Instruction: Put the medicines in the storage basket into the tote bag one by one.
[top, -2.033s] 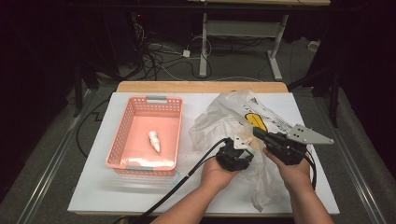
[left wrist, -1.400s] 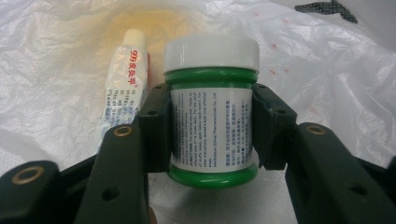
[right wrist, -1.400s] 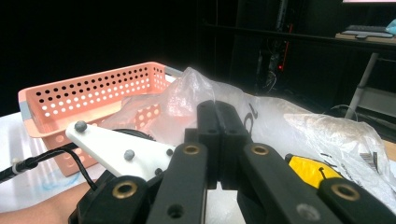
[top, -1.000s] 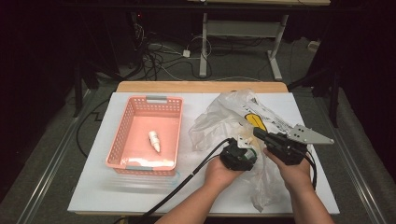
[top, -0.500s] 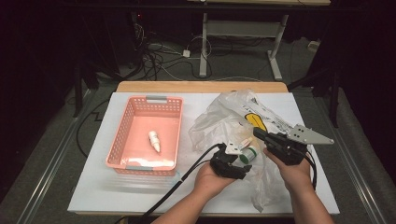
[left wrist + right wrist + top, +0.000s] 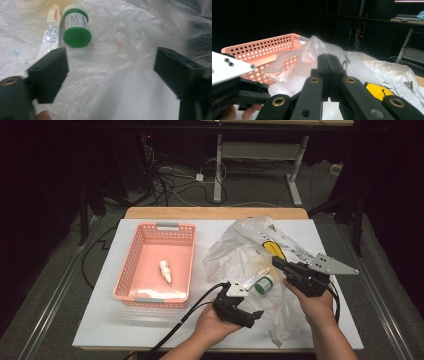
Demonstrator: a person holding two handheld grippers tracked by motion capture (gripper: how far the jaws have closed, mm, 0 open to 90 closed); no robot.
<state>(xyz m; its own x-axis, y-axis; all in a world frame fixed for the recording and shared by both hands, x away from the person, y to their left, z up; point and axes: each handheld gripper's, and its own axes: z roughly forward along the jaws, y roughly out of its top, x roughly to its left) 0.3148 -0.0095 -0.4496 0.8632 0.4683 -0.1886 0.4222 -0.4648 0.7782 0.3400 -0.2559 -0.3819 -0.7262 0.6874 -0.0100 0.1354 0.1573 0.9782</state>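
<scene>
A green-capped jar (image 6: 263, 285) and a white tube (image 6: 251, 281) lie side by side on a crumpled clear plastic bag (image 6: 240, 250). In the left gripper view the jar (image 6: 76, 30) and tube (image 6: 52, 27) rest just beyond my jaws. My left gripper (image 6: 245, 301) hovers near the bag's front edge; its jaws have just been opening and stand wide, with only bag film below them (image 6: 111, 62). My right gripper (image 6: 278, 263) is shut on a fold of the bag (image 6: 317, 47), which peaks above its tips (image 6: 328, 60).
A pink perforated basket (image 6: 131, 265) stands left of the bag and holds a small white bottle (image 6: 165, 271); its wall (image 6: 262, 47) appears behind the bag. The white tabletop (image 6: 125, 320) extends in front. Cables trail off the near edge.
My left gripper pulled back toward the near left, away from the bag, and its jaws spread. The jar and tube now lie uncovered on the bag. The right gripper kept still.
</scene>
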